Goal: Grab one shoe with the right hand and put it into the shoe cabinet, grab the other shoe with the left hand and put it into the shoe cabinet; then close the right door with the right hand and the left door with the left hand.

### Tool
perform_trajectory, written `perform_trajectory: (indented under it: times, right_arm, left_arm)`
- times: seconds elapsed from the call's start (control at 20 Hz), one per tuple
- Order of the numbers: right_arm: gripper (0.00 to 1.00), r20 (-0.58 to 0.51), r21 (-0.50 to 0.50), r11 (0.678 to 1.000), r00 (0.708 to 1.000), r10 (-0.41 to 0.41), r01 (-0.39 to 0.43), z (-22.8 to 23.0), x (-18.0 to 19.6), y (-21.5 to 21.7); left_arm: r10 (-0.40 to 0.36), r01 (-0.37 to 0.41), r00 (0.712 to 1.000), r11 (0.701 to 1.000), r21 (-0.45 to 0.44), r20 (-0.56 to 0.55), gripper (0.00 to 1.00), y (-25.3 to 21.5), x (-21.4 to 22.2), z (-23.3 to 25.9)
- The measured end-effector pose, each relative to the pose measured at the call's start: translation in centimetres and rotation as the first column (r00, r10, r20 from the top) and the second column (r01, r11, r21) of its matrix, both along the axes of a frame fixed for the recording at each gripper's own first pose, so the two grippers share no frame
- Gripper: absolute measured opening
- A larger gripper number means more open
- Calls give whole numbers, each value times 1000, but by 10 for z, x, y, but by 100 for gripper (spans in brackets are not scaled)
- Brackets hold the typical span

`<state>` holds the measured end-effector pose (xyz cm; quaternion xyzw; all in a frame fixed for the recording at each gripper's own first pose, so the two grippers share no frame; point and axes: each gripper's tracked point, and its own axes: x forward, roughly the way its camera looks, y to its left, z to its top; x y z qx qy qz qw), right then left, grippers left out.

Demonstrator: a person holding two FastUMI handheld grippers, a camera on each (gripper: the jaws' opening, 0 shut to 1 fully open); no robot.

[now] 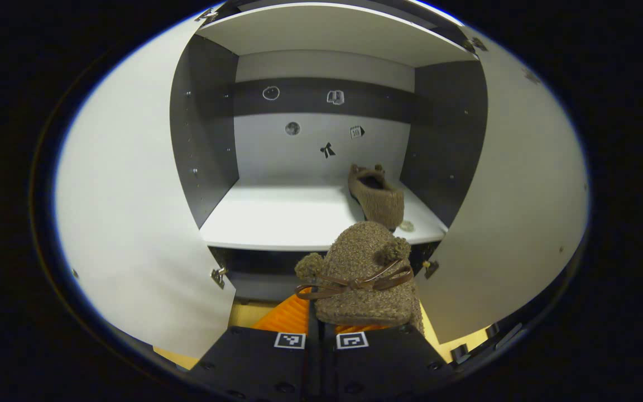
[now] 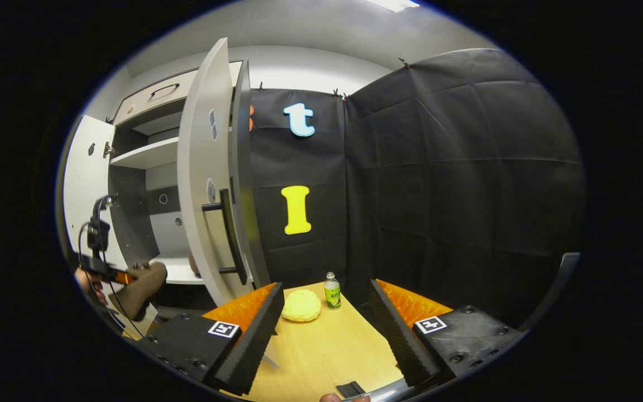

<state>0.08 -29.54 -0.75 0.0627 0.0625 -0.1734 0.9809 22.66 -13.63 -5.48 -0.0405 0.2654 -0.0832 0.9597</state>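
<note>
The fingers of the left gripper (image 1: 321, 326) are clenched on a fuzzy brown shoe (image 1: 363, 276) with pom-poms and a thin ribbon bow, its toe pointing toward the open shoe cabinet (image 1: 321, 215). A second matching shoe (image 1: 377, 195) lies on the white shelf at the right, long axis running front to back. The right gripper (image 2: 327, 329) has its fingers spread wide, grasping nothing, above the wooden counter (image 2: 327, 352), near a small bottle (image 2: 331, 291) and a round yellow cushion-like object (image 2: 301, 306).

Black cloth walls (image 2: 455, 167), wooden table (image 2: 327, 346), ceiling light (image 2: 394, 4) overhead.
</note>
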Motion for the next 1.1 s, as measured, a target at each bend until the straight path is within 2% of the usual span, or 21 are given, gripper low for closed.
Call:
perform_trajectory:
  times: [0.15,0.35,0.65,0.8,0.9,1.1]
  right_arm:
    - [98,3,-1,1000,1000,8,-8,-3,3,-14]
    - [98,15,-4,1000,1000,16,-16,0,6,-23]
    - [98,-4,-13,1000,1000,3,-3,-1,2,-33]
    - [98,-20,-37,999,1000,-2,2,-4,-2,-36]
    - [98,-21,-45,999,1000,-7,6,-2,-2,-40]
    - [98,-31,-33,999,999,-11,9,-8,3,-46]
  left_arm:
    - [51,-53,997,998,35,54,6,13,49,36]
    - [93,-94,995,995,28,41,5,23,105,52]
    - [160,-155,987,979,134,-26,6,40,197,15]
    - [220,-208,974,962,174,-53,6,53,241,-7]
    - [246,-230,967,953,197,-60,6,58,260,-16]
    - [257,-225,962,937,267,-90,6,62,276,-33]
